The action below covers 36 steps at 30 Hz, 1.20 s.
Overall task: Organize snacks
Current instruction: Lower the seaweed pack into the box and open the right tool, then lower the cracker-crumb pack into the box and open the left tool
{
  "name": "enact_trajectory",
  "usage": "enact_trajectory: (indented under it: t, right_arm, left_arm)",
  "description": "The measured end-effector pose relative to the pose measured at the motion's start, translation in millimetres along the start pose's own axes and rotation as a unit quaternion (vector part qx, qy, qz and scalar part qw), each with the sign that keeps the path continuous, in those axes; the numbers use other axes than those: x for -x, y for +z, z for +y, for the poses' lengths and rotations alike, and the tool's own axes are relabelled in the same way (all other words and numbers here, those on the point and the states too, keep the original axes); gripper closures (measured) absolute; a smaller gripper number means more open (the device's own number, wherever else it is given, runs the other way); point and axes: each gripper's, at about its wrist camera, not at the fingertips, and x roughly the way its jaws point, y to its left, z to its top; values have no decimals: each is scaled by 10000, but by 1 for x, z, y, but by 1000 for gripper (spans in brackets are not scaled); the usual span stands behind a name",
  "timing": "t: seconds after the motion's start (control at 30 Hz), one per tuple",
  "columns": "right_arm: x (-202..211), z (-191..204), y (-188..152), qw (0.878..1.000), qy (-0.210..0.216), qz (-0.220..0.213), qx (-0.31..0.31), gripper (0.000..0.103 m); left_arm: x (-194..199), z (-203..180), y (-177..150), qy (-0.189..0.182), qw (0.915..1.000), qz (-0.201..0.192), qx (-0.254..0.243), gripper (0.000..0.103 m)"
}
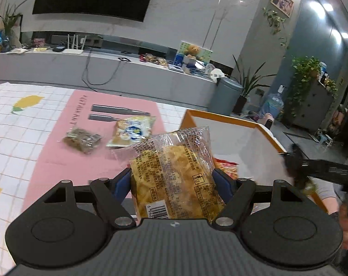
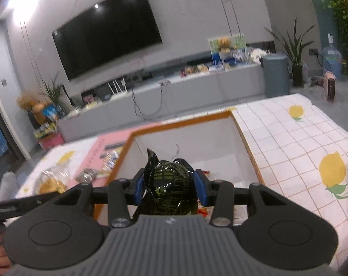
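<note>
Two snacks are in transport: the left gripper [image 1: 172, 179], jaws wide, clamps the yellow chip bag [image 1: 174, 174]; the right gripper [image 2: 170, 185], jaws narrow, pinches the black packet [image 2: 170, 184] above the white box [image 2: 185, 142]. Next, release inside; two packets [image 1: 104, 135] wait at ten o'clock.

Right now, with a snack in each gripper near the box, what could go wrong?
1. The left gripper pinches only the lower part of the yellow chip bag; its tall, slick top could tip or slide out.
2. The right gripper with the black packet is already over the orange-rimmed box, and the left is close beside it, so they might collide.
3. The chip bag could catch on the box rim.
</note>
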Motion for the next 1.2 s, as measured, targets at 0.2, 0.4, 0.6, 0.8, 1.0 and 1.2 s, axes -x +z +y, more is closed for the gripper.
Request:
enact_trajectory:
  t: [0.2,0.4,0.6,0.8,1.0,1.2]
  right_arm:
    - [-49,8,17,9961,-613,532,341,60]
    - [-101,28,32,9741,-1446,910,1482,60]
    - [-138,39,28,9461,-1984,1111,2306,58]
    - [-130,39,24,9396,-2387,771,2329,33]
    - [-73,34,28,9634,-2042,51,1736,19]
    - [2,19,11,9780,-1852,-538,792,10]
  left_arm:
    - [-21,-19,1,-116,9994,176,-269,17]
    - [-28,-20,3,-279,9990,118,-320,17]
    - [-27,-15,3,-350,9990,88,-273,17]
    - [-20,-19,1,-362,9988,58,-326,17]
    - [-9,-29,1,-355,9984,6,-430,17]
    - [5,-45,4,-297,9975,-74,-635,17]
